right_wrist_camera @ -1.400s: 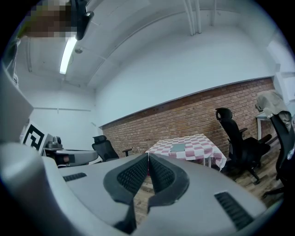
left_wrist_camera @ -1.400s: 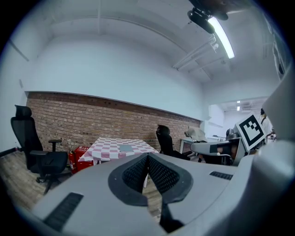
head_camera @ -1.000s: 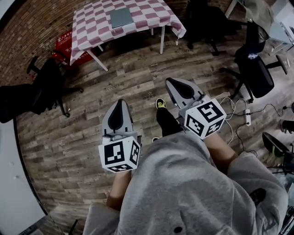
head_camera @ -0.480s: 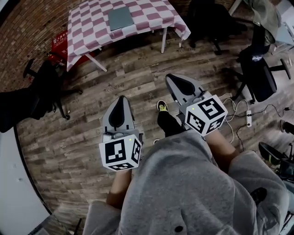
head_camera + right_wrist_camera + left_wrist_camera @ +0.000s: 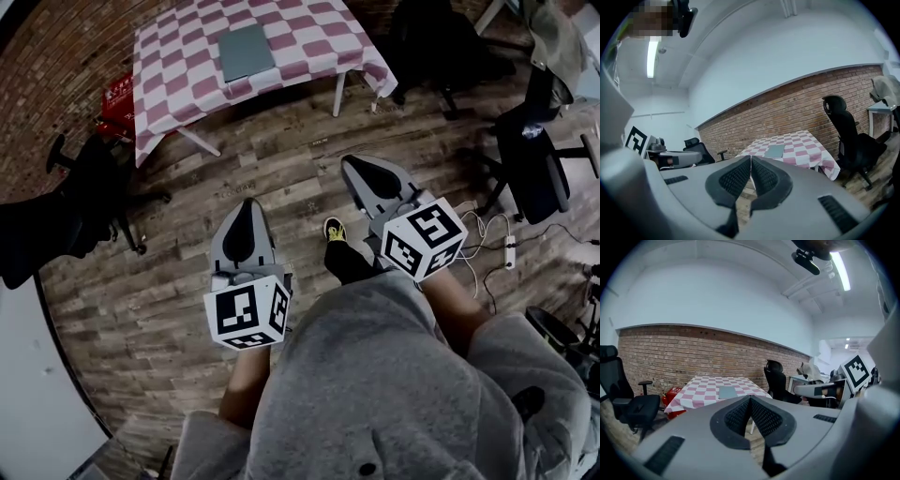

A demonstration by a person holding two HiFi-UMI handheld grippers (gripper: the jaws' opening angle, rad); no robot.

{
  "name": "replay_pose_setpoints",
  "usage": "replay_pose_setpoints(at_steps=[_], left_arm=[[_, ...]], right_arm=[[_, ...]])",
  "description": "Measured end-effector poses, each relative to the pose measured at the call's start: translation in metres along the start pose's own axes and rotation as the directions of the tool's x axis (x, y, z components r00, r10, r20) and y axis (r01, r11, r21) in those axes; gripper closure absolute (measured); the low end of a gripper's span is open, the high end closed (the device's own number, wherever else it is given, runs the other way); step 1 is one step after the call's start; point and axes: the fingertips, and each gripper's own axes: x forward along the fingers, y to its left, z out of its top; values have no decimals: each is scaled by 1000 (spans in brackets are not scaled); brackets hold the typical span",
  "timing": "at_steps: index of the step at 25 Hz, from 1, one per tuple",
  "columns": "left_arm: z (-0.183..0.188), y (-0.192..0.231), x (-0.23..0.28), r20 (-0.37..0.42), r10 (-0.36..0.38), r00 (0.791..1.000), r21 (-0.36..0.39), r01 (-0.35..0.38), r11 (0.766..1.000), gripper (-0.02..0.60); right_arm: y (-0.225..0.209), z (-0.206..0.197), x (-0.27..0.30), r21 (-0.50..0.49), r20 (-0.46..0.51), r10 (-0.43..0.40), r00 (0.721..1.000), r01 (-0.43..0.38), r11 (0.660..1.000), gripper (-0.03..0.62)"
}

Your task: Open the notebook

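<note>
A closed grey notebook (image 5: 246, 52) lies flat on a table with a pink-and-white checked cloth (image 5: 309, 37) at the top of the head view. It also shows small in the left gripper view as the notebook (image 5: 727, 392) and in the right gripper view as the notebook (image 5: 775, 151). My left gripper (image 5: 246, 208) is shut and empty, held over the wooden floor well short of the table. My right gripper (image 5: 361, 167) is likewise shut with nothing in it, a little nearer the table. Both point toward the table.
Black office chairs stand around: one at the left (image 5: 66, 206), one behind the table's right end (image 5: 441, 47), one at the right (image 5: 534, 159). A red box (image 5: 117, 98) sits under the table's left side. A power strip and cables (image 5: 506, 248) lie on the floor at the right.
The table and notebook have come lower and nearer in the head view as I step toward them. Both grippers keep their shut pose.
</note>
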Motion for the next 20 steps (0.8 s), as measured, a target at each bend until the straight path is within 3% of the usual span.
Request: replay_pose_setpoints(at_steps=[20], left_arm=[[46, -5, 97, 0, 51, 999, 38, -51, 998, 577]], right_arm=[[-82, 51, 66, 13, 26, 64, 998, -65, 998, 568]])
